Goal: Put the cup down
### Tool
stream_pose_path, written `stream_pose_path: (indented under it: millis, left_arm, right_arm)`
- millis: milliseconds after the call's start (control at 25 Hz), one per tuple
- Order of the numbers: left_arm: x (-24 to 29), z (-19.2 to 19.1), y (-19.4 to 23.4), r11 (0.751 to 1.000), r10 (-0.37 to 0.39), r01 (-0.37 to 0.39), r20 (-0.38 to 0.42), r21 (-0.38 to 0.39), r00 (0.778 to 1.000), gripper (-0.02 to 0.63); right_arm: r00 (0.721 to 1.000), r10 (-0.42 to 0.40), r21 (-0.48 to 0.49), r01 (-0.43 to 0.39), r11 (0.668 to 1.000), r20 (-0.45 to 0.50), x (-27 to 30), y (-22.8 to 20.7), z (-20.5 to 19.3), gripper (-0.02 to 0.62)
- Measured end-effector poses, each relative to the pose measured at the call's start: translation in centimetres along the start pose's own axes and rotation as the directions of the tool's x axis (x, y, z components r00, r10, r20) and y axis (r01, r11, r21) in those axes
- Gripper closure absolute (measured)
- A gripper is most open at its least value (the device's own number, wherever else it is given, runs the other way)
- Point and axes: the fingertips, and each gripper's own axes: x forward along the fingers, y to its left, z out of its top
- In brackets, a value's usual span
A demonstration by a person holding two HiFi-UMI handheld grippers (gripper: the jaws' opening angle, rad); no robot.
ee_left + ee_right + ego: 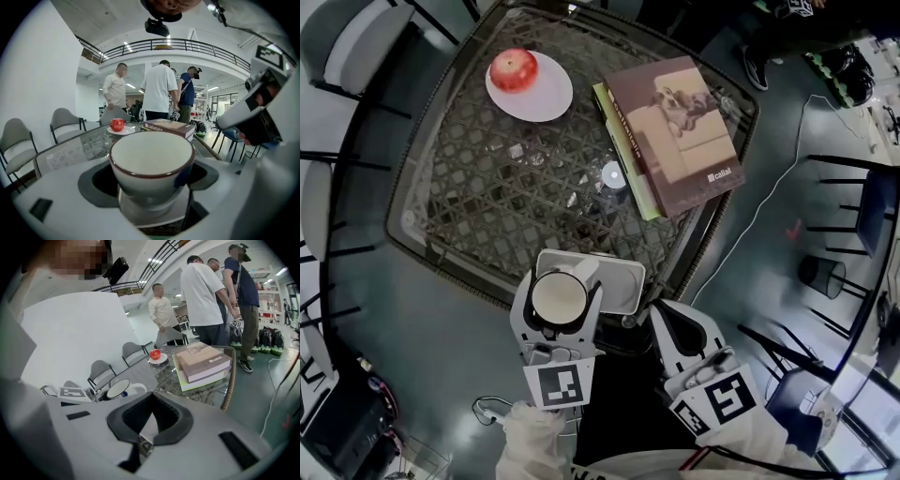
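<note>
1. White ceramic with a dark rim, the cup (pixel 152 159) stands upright and looks empty. It is pinched between the left tongs (pixel 559 302), one jaw on each side of its body.
2. In the head view the cup is at the near edge of the desk (pixel 487 187), partly above a pale tray (pixel 619 281) that lies there. In the left gripper view a pale flat surface shows directly under the cup foot. I cannot tell if the foot touches it or hangs just above.
3. My judgement of the progress: the cup is already at a possible place to put it, but it is not yet set down, because the jaws are closed on it. What remains for you is to lower it until the foot sits flat, then spread the tongs and draw them back without tipping it.
4. Your right tongs (pixel 150 399) are pressed together with nothing between them. They wait just beside the left ones, at the near side of the desk, and have no part in this step.
5. Farther on the desk, well apart from the cup, are an apple (pixel 514 69) on a white plate (pixel 551 98) and a stack of books (pixel 675 131). They do not stand in the way.
</note>
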Motion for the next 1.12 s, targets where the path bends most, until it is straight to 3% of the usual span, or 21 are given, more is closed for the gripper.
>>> stream_pose_path:
  millis: [800,1120]
  left_arm:
    - [-0.12,-0.37,-0.37,1.0,0.016,-0.016,-0.029,0.004,0.999,0.193]
    - [-0.07,-0.37,-0.52,1.0,-0.015,0.015,-0.019,0.02,1.0,0.193]
  right_arm:
    - [1.0,0.003,0.007,-0.003,1.0,-0.008,0.26,0.29,-0.4,0.589]
    - [1.0,0.004,0.008,-0.004,1.0,-0.011,0.27,0.13,-0.47,0.589]
